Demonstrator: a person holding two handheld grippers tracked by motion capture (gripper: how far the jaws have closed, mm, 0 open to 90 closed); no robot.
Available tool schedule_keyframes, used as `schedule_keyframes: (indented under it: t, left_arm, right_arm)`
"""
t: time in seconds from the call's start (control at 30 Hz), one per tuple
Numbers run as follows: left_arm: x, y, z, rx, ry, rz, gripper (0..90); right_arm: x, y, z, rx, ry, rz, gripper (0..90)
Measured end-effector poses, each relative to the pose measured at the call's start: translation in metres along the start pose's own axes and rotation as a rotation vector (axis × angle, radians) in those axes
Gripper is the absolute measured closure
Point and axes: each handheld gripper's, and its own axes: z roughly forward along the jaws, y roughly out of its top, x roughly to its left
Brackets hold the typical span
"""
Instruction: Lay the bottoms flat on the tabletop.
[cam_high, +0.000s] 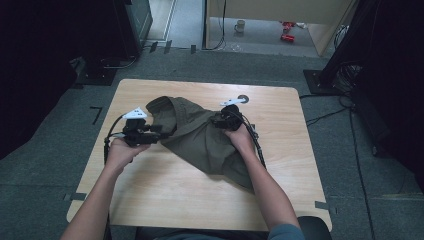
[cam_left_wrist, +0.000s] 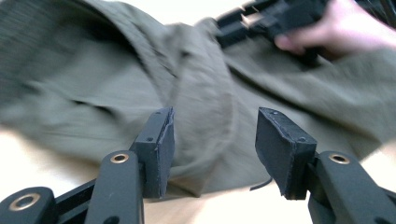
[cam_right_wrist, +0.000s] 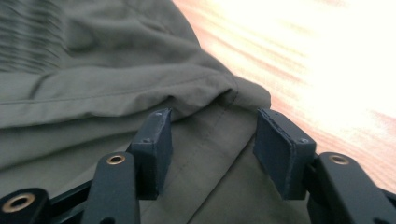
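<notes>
Black jaws were held apart over an olive-green garment.
No cloth was pinched by the left gripper or the right gripper; both stood half open.

Well beyond the right hand-held gripper, past the far edge of the wooden bench, a white mug stands on the floor. Red items lie near it. Grey carpet lies left of the left hand-held gripper.

We can't rly tell what the olive garment is, too bunched up. Left gripper view's smeared w/ motion blur, cloth runs off its edges. Red thing on the floor's too small to ID.
</notes>
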Motion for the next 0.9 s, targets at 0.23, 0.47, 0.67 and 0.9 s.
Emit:
schedule_keyframes:
  t: [0.23,0.47,0.67,0.9]
  left_arm:
    - [-0.002,-0.013,0.039,0.104,0.016,0.009,49.0]
    - [0.000,-0.008,0.067,0.133,0.045,0.041,49.0]
    - [0.009,0.001,0.088,0.096,0.054,0.017,50.7]
    - [0.013,0.005,0.086,0.069,0.032,-0.031,48.9]
  right_arm:
    - [0.000,-0.004,0.008,0.015,-0.025,-0.024,49.0]
    - [-0.005,-0.003,0.012,0.003,-0.056,-0.075,50.2]
    - [-0.022,0.002,0.014,0.003,-0.077,-0.056,53.4]
    - [-0.021,0.009,0.017,0.023,-0.097,-0.092,79.5]
